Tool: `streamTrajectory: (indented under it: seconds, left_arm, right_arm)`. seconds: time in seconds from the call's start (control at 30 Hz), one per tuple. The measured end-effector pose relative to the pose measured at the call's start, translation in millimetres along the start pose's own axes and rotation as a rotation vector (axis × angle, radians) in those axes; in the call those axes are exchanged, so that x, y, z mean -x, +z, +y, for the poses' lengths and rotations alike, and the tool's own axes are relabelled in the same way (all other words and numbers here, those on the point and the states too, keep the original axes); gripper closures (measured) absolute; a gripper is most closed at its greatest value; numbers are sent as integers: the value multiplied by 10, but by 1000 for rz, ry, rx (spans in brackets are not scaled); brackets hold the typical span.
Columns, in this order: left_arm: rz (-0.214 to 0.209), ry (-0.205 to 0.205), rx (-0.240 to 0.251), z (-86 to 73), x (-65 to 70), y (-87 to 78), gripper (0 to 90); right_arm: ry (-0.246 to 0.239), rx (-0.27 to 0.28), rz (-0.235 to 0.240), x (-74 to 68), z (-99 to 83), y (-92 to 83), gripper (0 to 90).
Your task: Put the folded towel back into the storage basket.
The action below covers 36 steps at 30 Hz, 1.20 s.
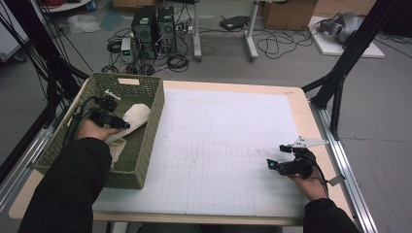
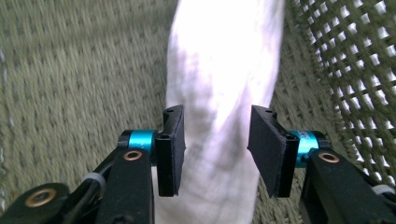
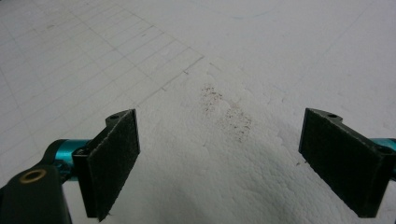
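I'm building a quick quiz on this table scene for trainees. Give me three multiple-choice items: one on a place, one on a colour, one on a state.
1. Where does the cream cloth lie?
A. on the white gridded mat
B. inside the olive-green woven basket
C. on the floor

2. What colour are the metal collars behind the left gripper's pads?
A. red
B. yellow
C. blue

3. How do the right gripper's jaws stand?
A. open over the bare white gridded mat
B. shut on the cloth
C. shut on the basket's rim

Key: 1 B, in the high view the cloth rests between the basket's walls; 2 C, blue collars flank the black pads; 3 A, the right gripper view has bare mat between wide-apart pads.
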<state>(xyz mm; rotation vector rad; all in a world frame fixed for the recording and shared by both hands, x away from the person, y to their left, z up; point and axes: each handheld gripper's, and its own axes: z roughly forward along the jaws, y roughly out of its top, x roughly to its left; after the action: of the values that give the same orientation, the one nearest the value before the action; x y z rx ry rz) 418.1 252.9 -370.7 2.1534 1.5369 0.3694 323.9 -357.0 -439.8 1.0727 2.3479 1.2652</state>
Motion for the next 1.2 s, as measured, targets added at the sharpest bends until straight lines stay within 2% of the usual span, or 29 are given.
streamTrajectory:
  seconds: [0.07,0.1,0.2,0.27,0.3,0.37,0.43,0.5,0.53,0.57,0.6,0.67,0.7,0.73,0.77,0.87,0.97,1.13,1.2]
  left_arm:
    - [30,31,-29,-16,-5,61,563]
    - [37,46,-60,-30,-16,95,564]
    - [15,84,-133,-71,-20,191,574]
    - [4,95,-167,-86,-11,241,640]
    - [7,87,-174,-90,-12,261,698]
    - [4,42,-187,-82,-35,276,799]
    - [4,-19,-192,-55,-66,274,818]
    - [11,-48,-168,-20,-66,261,821]
    - [2,-79,-126,-2,-71,242,821]
    - [2,-103,-60,15,-68,220,821]
    - [5,-114,-6,35,-61,201,820]
    - [7,-147,80,71,-44,189,803]
    - [14,-146,100,85,-31,199,752]
    - [20,-153,88,97,-23,219,646]
    - [26,-150,74,101,-14,236,582]
    - [30,-130,64,94,-14,225,556]
    - [31,-91,52,89,-2,176,544]
    - [8,-27,27,61,26,74,517]
    - [20,0,15,43,31,18,509]
  right_arm:
    - [-1,-6,0,-1,2,4,116]
    - [1,-8,0,-4,1,7,117]
    - [-2,-8,1,-3,-1,14,116]
    - [-1,-13,4,-8,-1,21,117]
    - [0,-15,3,-12,-1,27,116]
    - [-9,-17,5,-12,0,29,116]
    - [-9,-17,5,-14,1,27,117]
    - [-9,-17,5,-13,1,27,116]
    - [-9,-17,5,-11,0,30,116]
    - [-9,-16,6,-11,0,31,116]
    - [-9,-17,6,-12,1,30,116]
    - [-9,-15,7,-14,1,29,117]
    - [-9,-15,7,-14,1,28,116]
    - [-11,-17,8,-13,0,28,117]
    - [-10,-18,9,-17,0,28,116]
    - [-11,-21,10,-18,-2,29,117]
    - [-13,-22,14,-25,-1,31,117]
    - [-14,-22,15,-31,0,28,117]
    - [-16,-26,16,-28,0,29,117]
